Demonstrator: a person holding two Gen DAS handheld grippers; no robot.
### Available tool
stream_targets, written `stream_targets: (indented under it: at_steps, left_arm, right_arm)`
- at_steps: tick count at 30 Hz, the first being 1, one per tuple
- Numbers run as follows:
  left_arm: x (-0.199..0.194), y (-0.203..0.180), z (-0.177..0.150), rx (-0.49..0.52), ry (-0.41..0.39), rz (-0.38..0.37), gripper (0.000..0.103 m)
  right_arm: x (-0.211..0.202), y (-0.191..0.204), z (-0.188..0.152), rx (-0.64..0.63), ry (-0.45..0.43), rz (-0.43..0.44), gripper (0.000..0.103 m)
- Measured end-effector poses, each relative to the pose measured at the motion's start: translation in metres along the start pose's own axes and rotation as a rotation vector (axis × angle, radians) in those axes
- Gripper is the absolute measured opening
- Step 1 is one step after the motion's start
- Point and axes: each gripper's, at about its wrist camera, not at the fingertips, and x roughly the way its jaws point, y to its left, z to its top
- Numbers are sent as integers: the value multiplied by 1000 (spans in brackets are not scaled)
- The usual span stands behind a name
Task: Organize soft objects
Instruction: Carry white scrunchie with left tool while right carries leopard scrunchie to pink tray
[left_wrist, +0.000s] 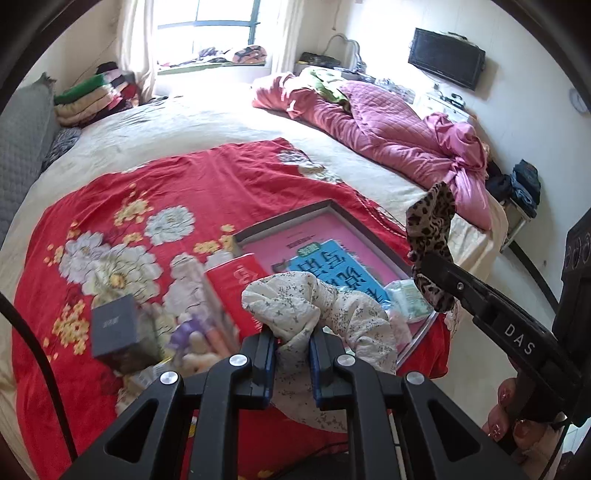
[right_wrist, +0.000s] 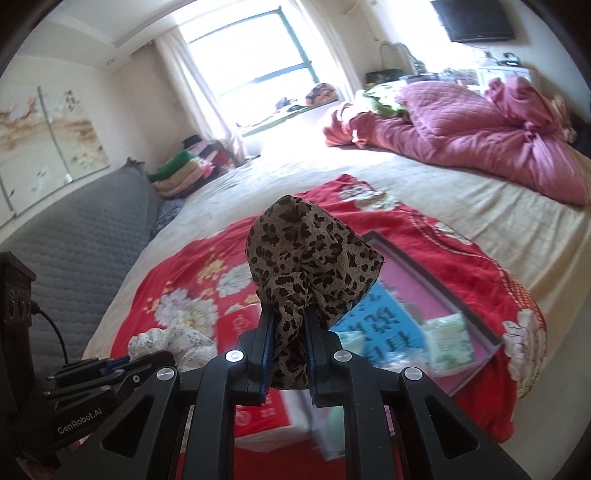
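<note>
leopard scrunchie (right_wrist: 314, 254) pinched in right gripper (right_wrist: 288, 328); floral scrunchie (left_wrist: 314, 310) clamped in left gripper (left_wrist: 293, 354).

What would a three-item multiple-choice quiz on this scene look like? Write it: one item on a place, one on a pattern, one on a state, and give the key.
1. Where does the dark-framed tray lie?
A. on the red floral blanket
B. on the window sill
C. on the grey headboard

2. What pattern has the cloth in the right tongs?
A. plain green
B. leopard print
C. blue stripes

3. What state are the left tongs in?
A. open and empty
B. shut on the white floral cloth
C. shut on a book

Key: 1 A, the tray's frame rests on the red blanket spread over the bed. 2 B, the leopard-print cloth bunches up above the right pads. 3 B, white cloth with small grey sprigs is pinched between the left pads.
</note>
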Motion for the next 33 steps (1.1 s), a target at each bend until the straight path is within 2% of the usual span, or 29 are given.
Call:
stream_targets:
  at_steps: [8,20,33]
  left_arm:
    - [36,-28,10,45,34,-18,15]
    - [84,-49,14,60,90,-49,15]
    - [116,-59,13,92,130,-39,15]
  right_arm:
    - [-2,-38,0,58,-11,-48,15]
    - [9,-69,-2,80,1,-100,16]
    - [38,-92,-10,100,67,-137,17]
